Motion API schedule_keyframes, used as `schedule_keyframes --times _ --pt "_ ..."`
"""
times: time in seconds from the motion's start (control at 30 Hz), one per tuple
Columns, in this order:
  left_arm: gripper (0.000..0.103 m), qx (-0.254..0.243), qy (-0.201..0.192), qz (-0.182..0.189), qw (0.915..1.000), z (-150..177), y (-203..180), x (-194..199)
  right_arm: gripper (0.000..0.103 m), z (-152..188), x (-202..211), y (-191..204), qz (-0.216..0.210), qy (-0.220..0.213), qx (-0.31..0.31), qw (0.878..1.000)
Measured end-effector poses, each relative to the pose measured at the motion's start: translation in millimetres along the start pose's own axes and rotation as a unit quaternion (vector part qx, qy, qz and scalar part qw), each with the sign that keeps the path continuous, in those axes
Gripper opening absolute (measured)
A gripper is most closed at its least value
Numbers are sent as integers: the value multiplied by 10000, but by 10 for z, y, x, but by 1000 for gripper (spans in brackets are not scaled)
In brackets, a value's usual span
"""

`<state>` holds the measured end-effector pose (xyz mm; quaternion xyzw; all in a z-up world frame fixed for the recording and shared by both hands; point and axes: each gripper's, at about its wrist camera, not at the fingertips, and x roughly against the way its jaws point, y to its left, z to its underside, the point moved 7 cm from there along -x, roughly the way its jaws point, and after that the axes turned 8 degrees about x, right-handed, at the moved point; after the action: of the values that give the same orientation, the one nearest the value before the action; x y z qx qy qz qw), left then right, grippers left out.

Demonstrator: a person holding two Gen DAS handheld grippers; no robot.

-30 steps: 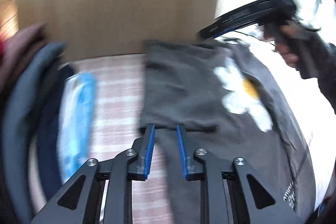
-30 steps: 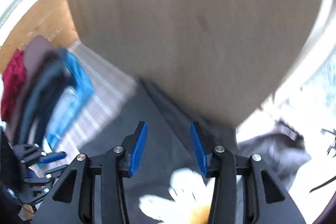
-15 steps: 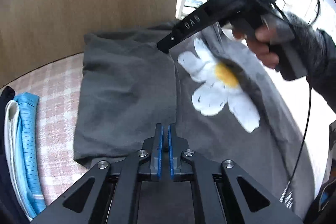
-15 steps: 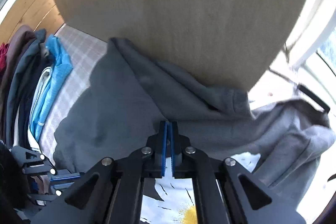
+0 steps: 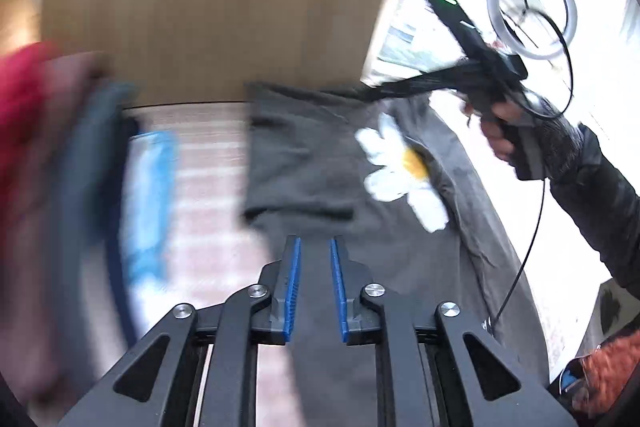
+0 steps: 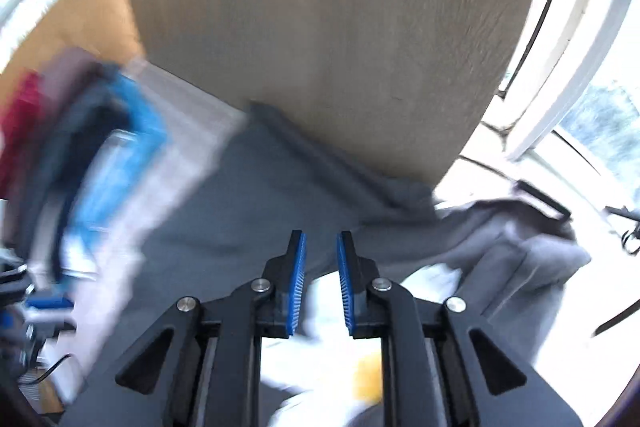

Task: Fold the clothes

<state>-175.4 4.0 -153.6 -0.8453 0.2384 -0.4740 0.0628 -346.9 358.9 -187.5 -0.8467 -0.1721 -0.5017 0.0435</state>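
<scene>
Though blurred at left, shows stacked clothes (image 5: pixel 80 167); both grippers' fingers narrowly parted, empty, over dark grey daisy-print sweatshirt (image 5: pixel 320 163), sleeve cut off.

Legible text: none. The grey sweatshirt (image 5: pixel 320 163) carries only a white daisy print (image 5: pixel 404 171), no lettering readable. The right gripper's (image 5: pixel 372 95) black body shows a green light, markings blurred beyond reading.
</scene>
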Motion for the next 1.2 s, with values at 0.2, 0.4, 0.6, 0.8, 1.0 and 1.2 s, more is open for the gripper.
schedule_keyframes --times 0.2,0.4,0.6,0.8,1.0,1.2 --pt "20 632 -263 -764 9947 588 425 1002 23 73 776 318 -482 -541 -316 9969" --pt "26 1206 -220 -1122 9861 1483 542 1710 30 253 1402 461 -773 -952 -514 9911" --pt "28 1566 370 -744 9842 2269 366 1428 52 412 1359 729 -669 -828 -432 9934" --pt "28 1216 816 -816 9859 2531 273 925 52 570 1316 997 -565 -704 -349 9953" --pt "28 895 1038 -794 9874 2650 266 685 52 455 825 1281 -453 -349 -374 9977" --pt "13 888 897 -677 9897 2624 213 633 52 -107 -60 1458 -304 -20 -613 9977"
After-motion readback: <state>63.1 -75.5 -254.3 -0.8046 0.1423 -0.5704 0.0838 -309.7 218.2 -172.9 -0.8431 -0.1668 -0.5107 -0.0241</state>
